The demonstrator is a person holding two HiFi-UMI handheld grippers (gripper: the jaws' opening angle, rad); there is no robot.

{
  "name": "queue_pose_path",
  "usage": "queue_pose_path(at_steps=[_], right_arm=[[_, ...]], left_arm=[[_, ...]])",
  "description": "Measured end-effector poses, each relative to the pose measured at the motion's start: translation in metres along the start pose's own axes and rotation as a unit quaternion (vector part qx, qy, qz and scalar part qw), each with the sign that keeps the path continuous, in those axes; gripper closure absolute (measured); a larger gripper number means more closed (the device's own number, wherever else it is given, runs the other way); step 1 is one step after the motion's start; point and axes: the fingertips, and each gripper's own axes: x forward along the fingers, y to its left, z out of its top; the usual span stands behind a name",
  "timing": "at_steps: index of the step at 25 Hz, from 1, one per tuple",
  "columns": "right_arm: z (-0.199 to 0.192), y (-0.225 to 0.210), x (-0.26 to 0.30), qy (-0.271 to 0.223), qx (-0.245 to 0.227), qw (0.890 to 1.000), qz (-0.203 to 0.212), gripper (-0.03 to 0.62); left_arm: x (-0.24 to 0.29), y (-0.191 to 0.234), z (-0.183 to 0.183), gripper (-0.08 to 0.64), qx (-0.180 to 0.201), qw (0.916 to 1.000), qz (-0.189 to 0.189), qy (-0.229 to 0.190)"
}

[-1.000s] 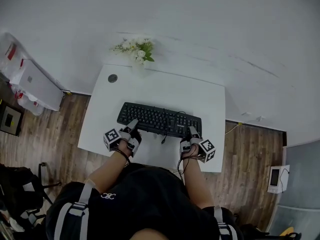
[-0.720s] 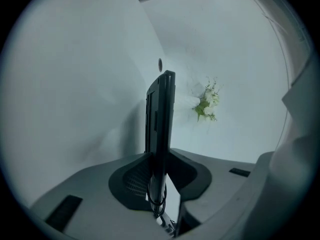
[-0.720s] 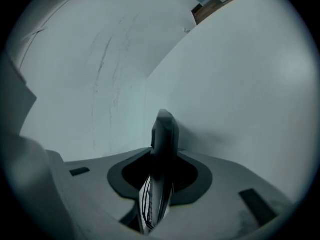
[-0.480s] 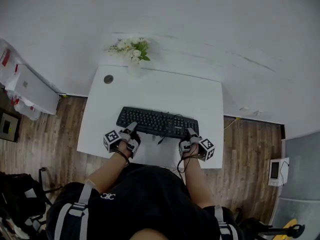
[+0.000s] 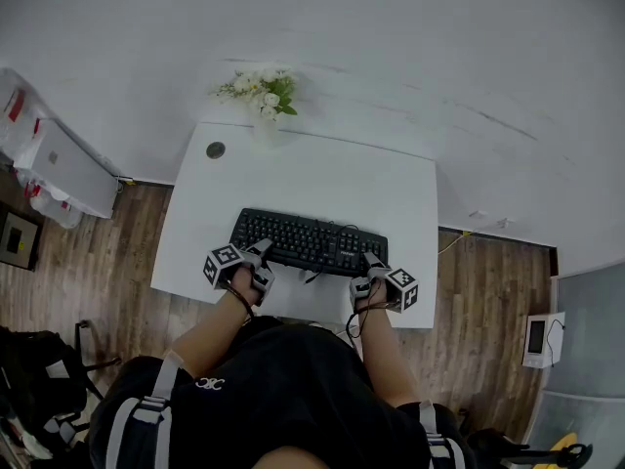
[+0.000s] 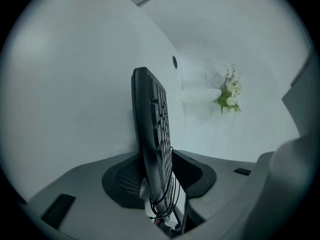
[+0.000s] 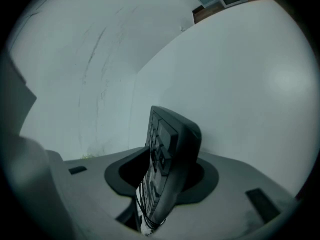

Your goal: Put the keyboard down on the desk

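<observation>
Keyboard [image 5: 308, 243] on desk [image 5: 322, 179], ends between just-opened jaws of left gripper [image 5: 260, 251], right gripper [image 5: 371, 260]

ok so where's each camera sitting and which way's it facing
Head view: on the person's head, looking steeply down at the white rectangular desk; shows forearms, the left gripper and right gripper.
Left gripper view: rides the left gripper, looks along its jaws, which have just been opening with the black plastic keyboard between them, toward white flowers.
Right gripper view: rides the right gripper; its jaws, also just opening, flank the keyboard's other end.
Shared: the keyboard, in all three.
</observation>
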Motion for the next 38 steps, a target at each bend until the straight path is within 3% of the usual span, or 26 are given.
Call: queue_pose_path(at_steps=[6, 8, 12, 17, 22, 24, 25, 29, 31, 32, 34, 38], right_arm=[[-0.003, -0.014, -0.005, 0.006, -0.016, 0.998, -0.063, 0.378], [0.002, -0.021, -0.007, -0.008, -0.016, 0.997, -0.076, 0.367], [0.020, -0.031, -0.019, -0.051, -0.062, 0.988, -0.133, 0.318], [0.027, -0.042, -0.026, -0.063, -0.062, 0.982, -0.165, 0.311], [0.029, -0.048, -0.033, -0.070, -0.039, 0.980, -0.182, 0.316], [0.036, -0.048, -0.045, -0.091, -0.047, 0.973, -0.205, 0.345], [0.040, -0.045, -0.050, -0.101, -0.054, 0.971, -0.210, 0.412], [0.052, -0.017, -0.055, -0.115, -0.071, 0.974, -0.179, 0.435], [0.051, -0.006, -0.052, -0.112, -0.090, 0.976, -0.164, 0.465], [0.049, -0.001, -0.050, -0.105, -0.103, 0.977, -0.155, 0.503], [0.038, 0.010, -0.040, -0.078, -0.134, 0.980, -0.127, 0.592], [0.010, 0.035, -0.022, -0.020, -0.200, 0.977, -0.068, 0.592]], left_arm=[[-0.011, 0.021, -0.001, 0.377, 0.006, 0.9981, 0.062, 0.000], [-0.014, 0.026, -0.001, 0.372, 0.000, 0.9971, 0.077, 0.000], [-0.016, 0.034, -0.010, 0.347, -0.015, 0.9963, 0.084, 0.010], [-0.024, 0.048, -0.016, 0.347, -0.020, 0.9931, 0.115, 0.005], [-0.028, 0.049, -0.012, 0.347, -0.033, 0.9929, 0.114, -0.004], [-0.030, 0.051, -0.015, 0.347, -0.039, 0.9922, 0.119, -0.001], [-0.032, 0.050, -0.016, 0.348, -0.040, 0.9919, 0.120, 0.000], [-0.038, 0.037, -0.020, 0.379, -0.031, 0.9931, 0.113, 0.007], [-0.038, 0.034, -0.020, 0.454, -0.015, 0.9922, 0.123, 0.014], [-0.038, 0.032, -0.019, 0.530, 0.003, 0.9910, 0.132, 0.018], [-0.035, 0.024, -0.016, 0.558, 0.053, 0.9874, 0.147, 0.026], [-0.027, 0.004, -0.011, 0.558, 0.119, 0.9802, 0.155, 0.032]])
